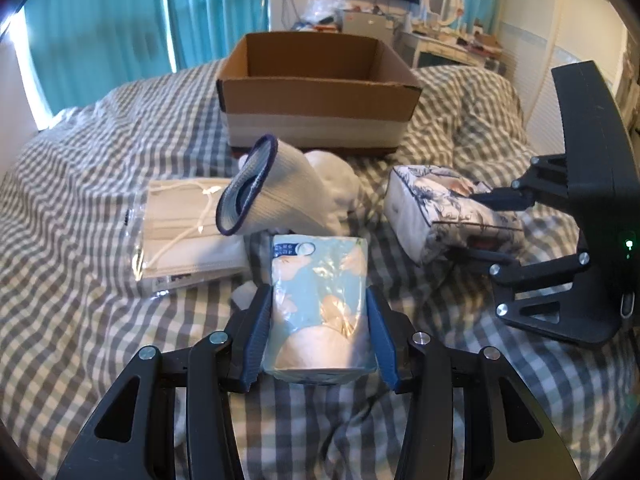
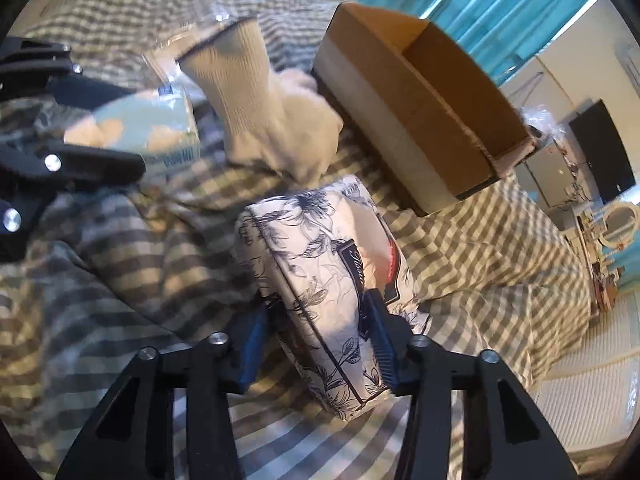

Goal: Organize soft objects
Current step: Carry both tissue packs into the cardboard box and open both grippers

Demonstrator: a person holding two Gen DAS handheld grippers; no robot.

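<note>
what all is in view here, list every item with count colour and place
cardboard box: 1, brown with a pale band, open, far side of the bed
sock: 1, white with navy cuff, in front of the box
mask pack: 1, white in clear wrap, left of the sock
light blue tissue pack: 1, between the left gripper's fingers
floral tissue pack: 1, white with navy flowers, between the right gripper's fingers
bedcover: 1, grey and white check, under everything
curtains: teal, behind the bed
left gripper: black, blue pads
right gripper: black, blue pads
</note>
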